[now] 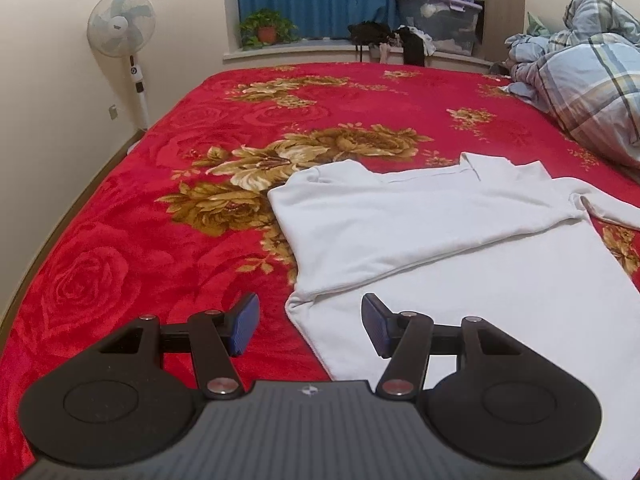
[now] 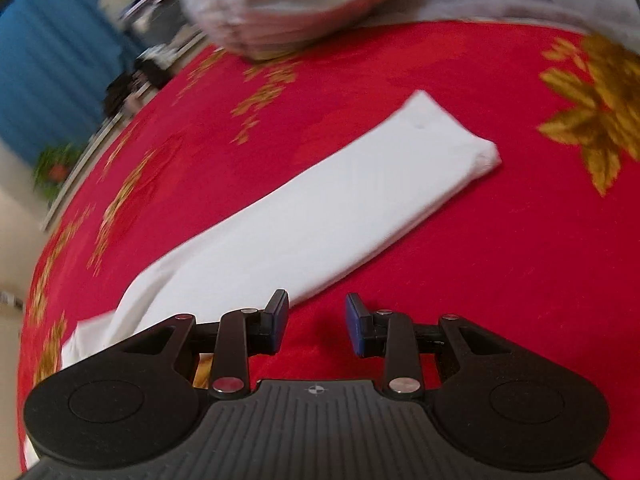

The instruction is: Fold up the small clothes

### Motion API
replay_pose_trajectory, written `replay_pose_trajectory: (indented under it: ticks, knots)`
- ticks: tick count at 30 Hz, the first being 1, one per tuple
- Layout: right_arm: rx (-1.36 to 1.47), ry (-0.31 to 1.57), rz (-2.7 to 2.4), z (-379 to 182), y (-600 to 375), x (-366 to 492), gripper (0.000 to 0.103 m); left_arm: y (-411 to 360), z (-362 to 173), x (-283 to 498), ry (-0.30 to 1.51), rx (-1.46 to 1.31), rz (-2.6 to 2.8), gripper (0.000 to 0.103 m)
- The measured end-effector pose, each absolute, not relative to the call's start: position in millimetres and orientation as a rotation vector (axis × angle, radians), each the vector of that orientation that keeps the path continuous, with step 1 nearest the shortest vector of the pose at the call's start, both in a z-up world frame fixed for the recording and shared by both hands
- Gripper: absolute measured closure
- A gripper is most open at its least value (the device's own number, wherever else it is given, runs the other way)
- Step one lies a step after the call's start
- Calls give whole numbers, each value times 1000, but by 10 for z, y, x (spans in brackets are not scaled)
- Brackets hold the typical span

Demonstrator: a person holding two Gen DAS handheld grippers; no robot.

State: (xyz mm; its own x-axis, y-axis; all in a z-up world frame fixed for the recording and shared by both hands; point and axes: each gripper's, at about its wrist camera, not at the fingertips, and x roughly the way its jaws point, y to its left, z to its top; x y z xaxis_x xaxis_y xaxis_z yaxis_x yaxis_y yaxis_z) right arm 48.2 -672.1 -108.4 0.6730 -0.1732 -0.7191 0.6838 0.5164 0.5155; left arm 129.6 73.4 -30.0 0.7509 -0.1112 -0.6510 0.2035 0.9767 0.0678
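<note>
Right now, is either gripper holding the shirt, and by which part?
Nothing is held. The left gripper is open near the white shirt; the right gripper is open beside its sleeve.

White shirt (image 1: 460, 232) lies flat (one sleeve (image 2: 320, 208) outstretched), other sleeve folded inward.

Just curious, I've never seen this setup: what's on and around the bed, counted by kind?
White garment: 1
Red floral blanket: 1
Plaid quilt: 1
Standing fan: 1
Potted plant: 1
Handheld grippers, left and right: 2
Total: 7
</note>
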Motion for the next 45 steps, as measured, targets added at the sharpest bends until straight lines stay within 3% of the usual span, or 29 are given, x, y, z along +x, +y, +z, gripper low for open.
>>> replay_pose_trajectory:
  ticks: [6,10,13,17,23,27,30,32,34,37,39,41,45]
  knots:
    - [959,566,-611,-1202,-6929,560,71,791,-309,1377,711,123,-152,41]
    - [951,541,-680,-1224,-6961,623,79,817,-299,1404,711,111,-149,41]
    - [882,540,-744,-1190,-6931,732,96,839,-280,1405,708,102,-150,41]
    - [680,506,-795,-906,-6706,925,99,878,-224,1385,695,81,-150,41]
    - [239,247,-473,166,-5183,1405,99,963,-120,1368,670,42,-149,41]
    - [132,153,-38,565,-3757,1485,99,1059,-97,1387,675,9,-139,41]
    - [169,274,308,466,-2821,1564,94,1157,-98,1434,699,-50,-128,41]
    - [209,480,453,153,-2372,1650,84,1206,-112,1460,718,-87,-124,41]
    - [186,664,511,-149,-2132,1645,84,1236,-117,1473,730,-107,-118,41]
    - [100,779,496,-309,-2132,1473,84,1251,-127,1477,738,-132,-139,42]
    - [100,785,483,-235,-2357,1398,83,1243,-147,1510,741,-151,-161,55]
    - [110,801,426,-157,-2614,1342,82,1223,-191,1637,765,-198,-194,80]
    - [201,798,277,-193,-3150,1273,82,1089,-260,1965,760,-266,-227,83]
